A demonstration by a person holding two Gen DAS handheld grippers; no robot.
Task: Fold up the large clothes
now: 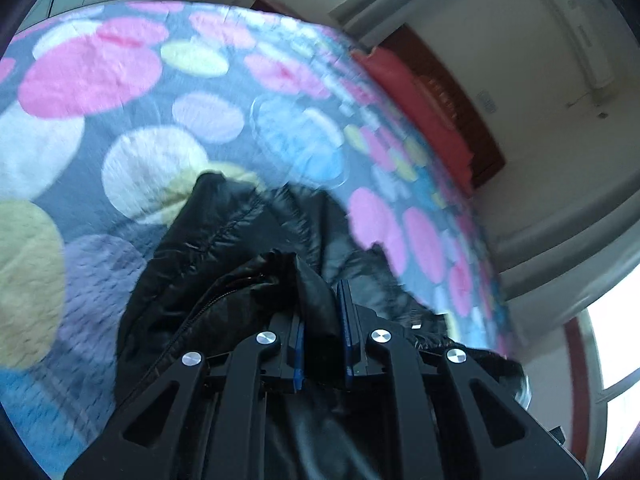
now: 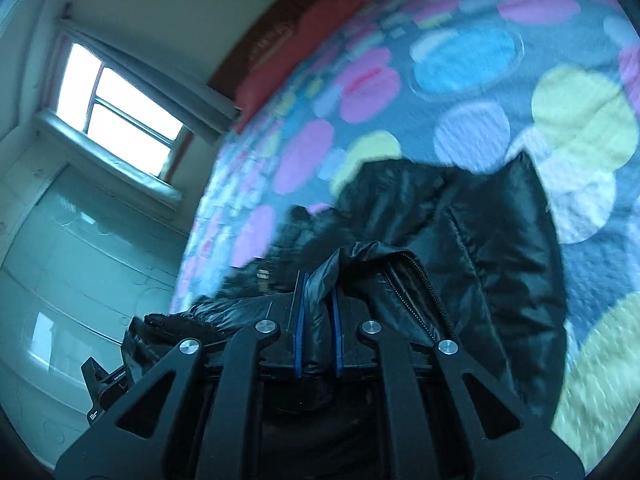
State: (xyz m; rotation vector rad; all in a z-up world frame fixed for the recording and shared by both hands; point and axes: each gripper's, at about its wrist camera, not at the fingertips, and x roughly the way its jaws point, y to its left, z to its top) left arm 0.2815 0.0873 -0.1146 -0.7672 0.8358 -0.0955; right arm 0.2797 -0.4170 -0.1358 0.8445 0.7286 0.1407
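Note:
A shiny black padded jacket hangs bunched over a bed, its zipper running down the left side. My left gripper is shut on a fold of the jacket's black fabric, pinched between the blue pads. In the right wrist view the same jacket drapes to the right, with its zipper beside the fingers. My right gripper is shut on another fold of the jacket. The lower part of the garment is hidden behind both grippers.
The bed carries a dark quilt with large coloured dots. A red pillow and a dark wooden headboard stand at the far end. In the right wrist view a window and a pale floor lie left of the bed.

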